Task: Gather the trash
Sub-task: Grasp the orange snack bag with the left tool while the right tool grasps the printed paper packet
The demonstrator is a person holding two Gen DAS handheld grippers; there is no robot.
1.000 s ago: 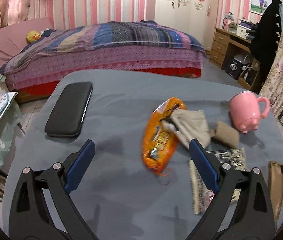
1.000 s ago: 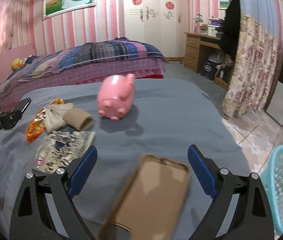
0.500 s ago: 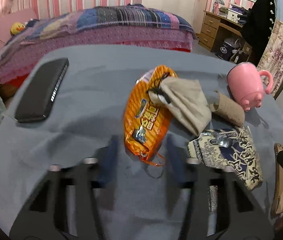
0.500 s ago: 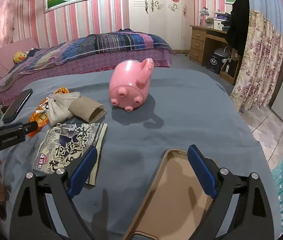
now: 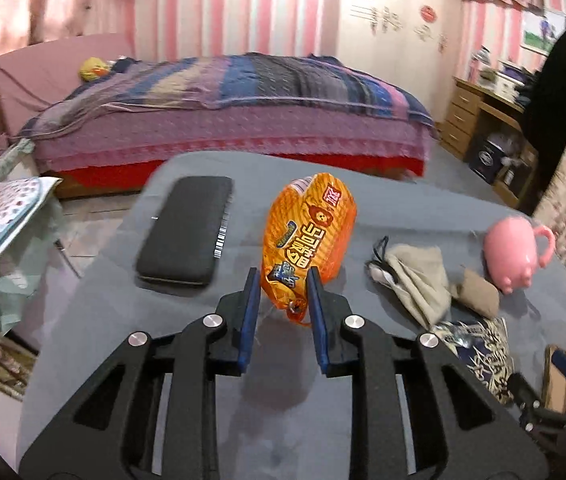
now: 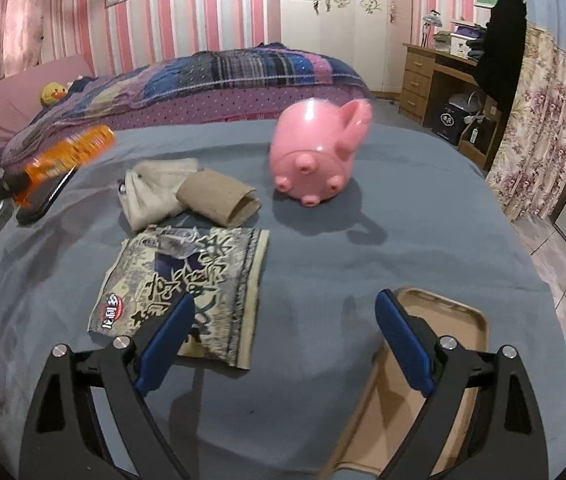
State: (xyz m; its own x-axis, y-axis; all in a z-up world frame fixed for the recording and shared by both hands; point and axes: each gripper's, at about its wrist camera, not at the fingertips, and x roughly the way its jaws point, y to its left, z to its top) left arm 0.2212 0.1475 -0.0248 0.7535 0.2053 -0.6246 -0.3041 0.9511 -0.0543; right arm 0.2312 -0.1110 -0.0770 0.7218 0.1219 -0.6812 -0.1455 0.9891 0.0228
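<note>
Left tongs (image 5: 281, 280) closing on orange snack bag (image 5: 307, 228), lifted off the desk (image 5: 283, 420).
Right tongs (image 6: 283, 304) gape wide, empty; the bag bears Chinese lettering.

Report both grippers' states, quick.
Left gripper: closing on the orange snack bag, lifted off the table.
Right gripper: open, empty.

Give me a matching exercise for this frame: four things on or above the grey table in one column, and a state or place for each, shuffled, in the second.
Things:
1. orange snack bag
2. pink pig mug
3. phone case
4. cardboard tube

States:
A. lying flat, open side up, by the right gripper
B. squashed, resting against a beige cloth
C. pinched by its end in the closing left gripper
D. tipped over, feet showing

Pairs: 1-C, 2-D, 3-A, 4-B
</note>
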